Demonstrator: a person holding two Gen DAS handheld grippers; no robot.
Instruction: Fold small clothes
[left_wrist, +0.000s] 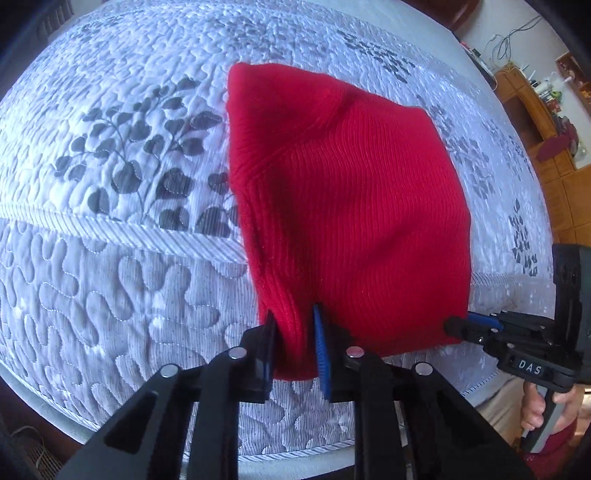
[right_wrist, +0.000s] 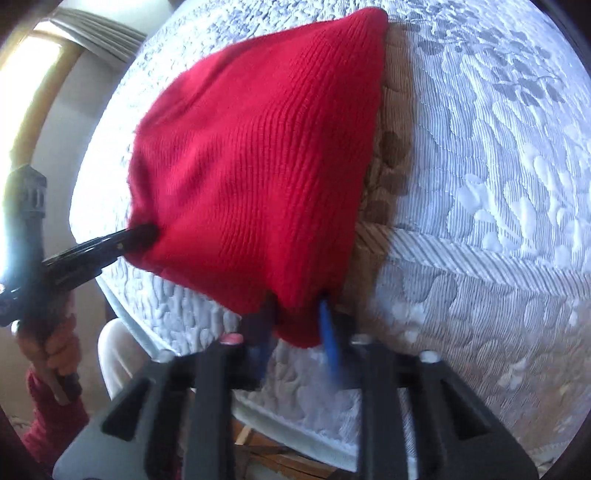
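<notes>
- Claw tips come nearest in both wrist views: the left claw has its black and blue-lined fingers clamped on a bunched corner of the red ribbed knit garment, the fabric pinched tight between them.
- Right claw, seen blurred in its own view, is likewise pressed together on the other near corner of the same red knit; from the left wrist view its tips bite the hem at the garment's lower right edge.
- A person's hand grips the handle of the right claw, with a red sleeve just below it.
- Between the two claws the near hem of the garment runs fairly taut, and the cloth slopes away from them toward its far end, which appears to rest on the quilted white mattress with grey leaf print.
- The mattress's piped seam passes under the garment's left edge, so the garment sits close to the near edge of the bed.
- Judged from this, the task is early to midway: both corners are secured and the hem looks lifted, but whether a fold is already laid in the cloth I cannot tell. Carrying the hem over, laying it down and letting go seem to remain.
- Farthest off, a wooden shelf unit stands beyond the bed.
</notes>
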